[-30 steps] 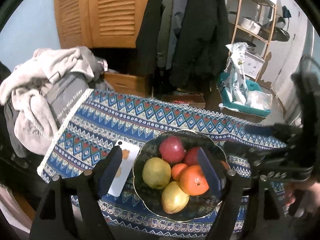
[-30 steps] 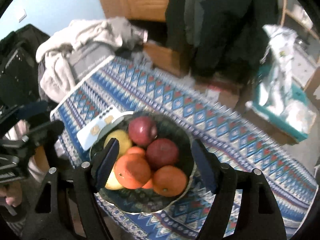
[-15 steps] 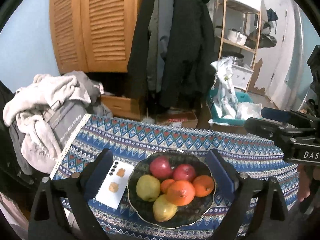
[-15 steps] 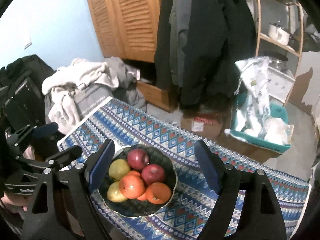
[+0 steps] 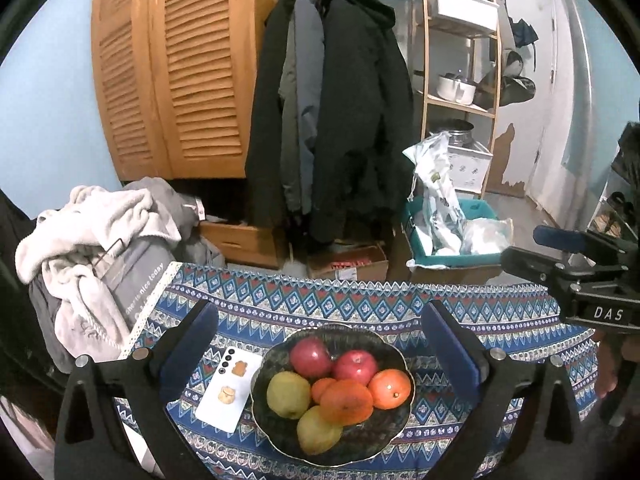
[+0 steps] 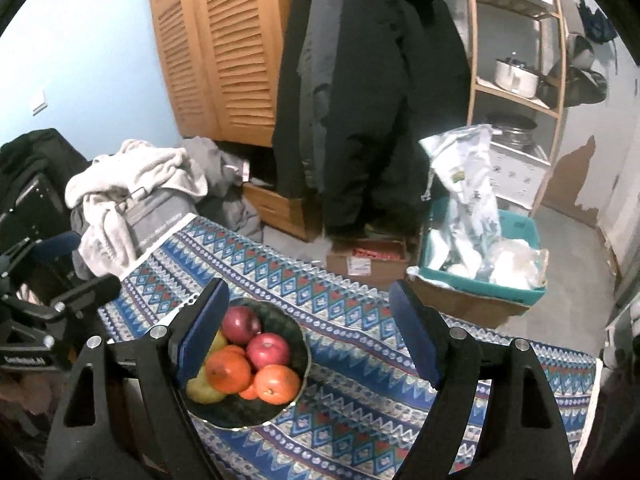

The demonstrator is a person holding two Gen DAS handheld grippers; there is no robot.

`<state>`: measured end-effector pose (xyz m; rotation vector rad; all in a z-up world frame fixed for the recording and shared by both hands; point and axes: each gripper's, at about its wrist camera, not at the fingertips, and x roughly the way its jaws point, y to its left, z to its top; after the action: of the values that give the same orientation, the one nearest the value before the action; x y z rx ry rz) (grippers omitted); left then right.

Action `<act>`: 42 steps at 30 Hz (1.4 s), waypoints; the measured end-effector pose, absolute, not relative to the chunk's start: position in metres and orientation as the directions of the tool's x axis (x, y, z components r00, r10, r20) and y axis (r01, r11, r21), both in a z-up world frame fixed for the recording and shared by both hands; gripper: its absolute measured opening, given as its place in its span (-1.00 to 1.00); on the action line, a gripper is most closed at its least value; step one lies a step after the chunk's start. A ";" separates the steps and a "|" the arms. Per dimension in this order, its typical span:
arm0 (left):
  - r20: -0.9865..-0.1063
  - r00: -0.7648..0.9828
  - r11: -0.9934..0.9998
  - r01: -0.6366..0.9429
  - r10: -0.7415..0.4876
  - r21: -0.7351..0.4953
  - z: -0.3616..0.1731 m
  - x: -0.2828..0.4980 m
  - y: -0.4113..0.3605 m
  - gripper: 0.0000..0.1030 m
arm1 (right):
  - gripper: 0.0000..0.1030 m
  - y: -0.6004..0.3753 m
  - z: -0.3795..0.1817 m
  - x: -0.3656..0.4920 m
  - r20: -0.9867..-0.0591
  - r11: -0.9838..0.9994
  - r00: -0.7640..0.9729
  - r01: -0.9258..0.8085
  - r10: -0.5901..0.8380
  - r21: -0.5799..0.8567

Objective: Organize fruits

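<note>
A dark bowl [image 5: 276, 432] sits on the patterned tablecloth [image 5: 360, 308] and holds two red apples [image 5: 311, 358], several oranges [image 5: 390, 389] and two yellow-green pears [image 5: 288, 395]. The bowl also shows in the right wrist view [image 6: 240, 412]. My left gripper [image 5: 320, 340] is open and empty, raised above and behind the bowl. My right gripper [image 6: 308, 320] is open and empty, held high to the right of the bowl. The right gripper's body shows at the right edge of the left wrist view [image 5: 592, 276].
A white phone [image 5: 230, 388] lies left of the bowl. A pile of clothes [image 5: 100, 240] lies at the table's left end. Beyond the table stand a louvred wardrobe [image 5: 172, 68], hanging coats [image 5: 336, 120], a teal bin [image 5: 452, 240] and a wooden shelf [image 5: 460, 60].
Both grippers have lifted and drawn back from the bowl, staying open. The bowl now looks smaller and lower in both views, and more of the room shows.
</note>
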<state>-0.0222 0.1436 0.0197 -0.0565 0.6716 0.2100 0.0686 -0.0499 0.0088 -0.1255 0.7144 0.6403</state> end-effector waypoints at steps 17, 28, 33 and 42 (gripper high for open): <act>-0.644 0.738 0.970 -0.244 0.202 0.024 0.019 -0.015 0.138 0.99 | 0.58 -0.069 0.001 0.071 -0.656 0.818 0.578 -0.566 0.486 0.107; -0.658 0.723 0.968 -0.248 0.210 0.036 0.017 -0.012 0.136 0.99 | 0.58 -0.066 -0.001 0.071 -0.658 0.814 0.574 -0.571 0.487 0.103; -0.662 0.720 0.969 -0.245 0.209 0.039 0.016 -0.012 0.135 0.99 | 0.58 -0.065 -0.002 0.070 -0.660 0.815 0.574 -0.570 0.484 0.102; -0.668 0.716 0.970 -0.240 0.201 0.034 0.016 -0.012 0.134 0.99 | 0.58 -0.064 -0.003 0.069 -0.663 0.815 0.572 -0.570 0.483 0.102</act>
<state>-0.0121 0.1338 0.0162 -0.0562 0.7327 0.2445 0.0695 -0.0645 -0.0027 -0.1276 0.7368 0.6196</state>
